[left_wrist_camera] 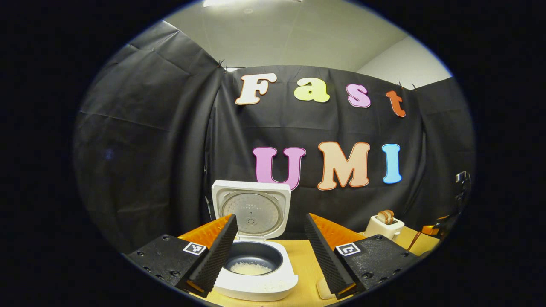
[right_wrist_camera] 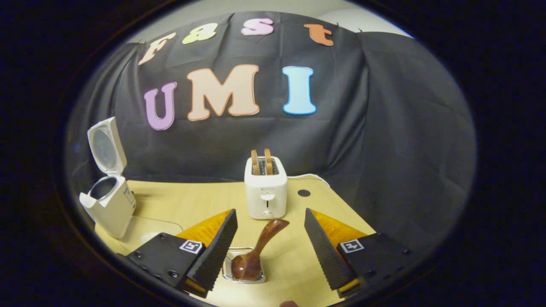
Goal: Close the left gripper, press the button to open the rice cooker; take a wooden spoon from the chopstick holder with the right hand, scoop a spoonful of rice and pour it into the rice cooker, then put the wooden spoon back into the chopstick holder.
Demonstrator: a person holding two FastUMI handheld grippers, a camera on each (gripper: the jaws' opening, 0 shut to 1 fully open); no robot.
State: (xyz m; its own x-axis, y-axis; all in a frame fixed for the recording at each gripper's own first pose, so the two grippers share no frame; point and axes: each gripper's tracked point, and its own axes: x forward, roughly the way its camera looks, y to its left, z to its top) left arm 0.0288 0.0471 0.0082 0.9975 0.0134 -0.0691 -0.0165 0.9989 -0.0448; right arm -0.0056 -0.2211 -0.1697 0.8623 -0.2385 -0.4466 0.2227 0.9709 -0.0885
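The white rice cooker (left_wrist_camera: pixel 256 273) stands on the wooden table with its lid (left_wrist_camera: pixel 251 209) raised upright. A small heap of rice (left_wrist_camera: pixel 251 267) lies in its dark inner pot. My left gripper (left_wrist_camera: pixel 273 262) hangs open just in front of the cooker, nothing between its fingers. In the right gripper view, the wooden spoon (right_wrist_camera: pixel 256 251) rests bowl-down in the wire chopstick holder (right_wrist_camera: pixel 243 266), its handle leaning up to the right. My right gripper (right_wrist_camera: pixel 268 251) is open, its fingers to either side of the spoon and apart from it. The cooker (right_wrist_camera: pixel 108 200) stands far left.
A white toaster (right_wrist_camera: pixel 265 189) with two bread slices stands behind the holder, also seen at the table's right as the toaster (left_wrist_camera: pixel 384 226). A white cable (right_wrist_camera: pixel 149 219) runs from the cooker. A dark round hole (right_wrist_camera: pixel 303 192) marks the table near its far right edge.
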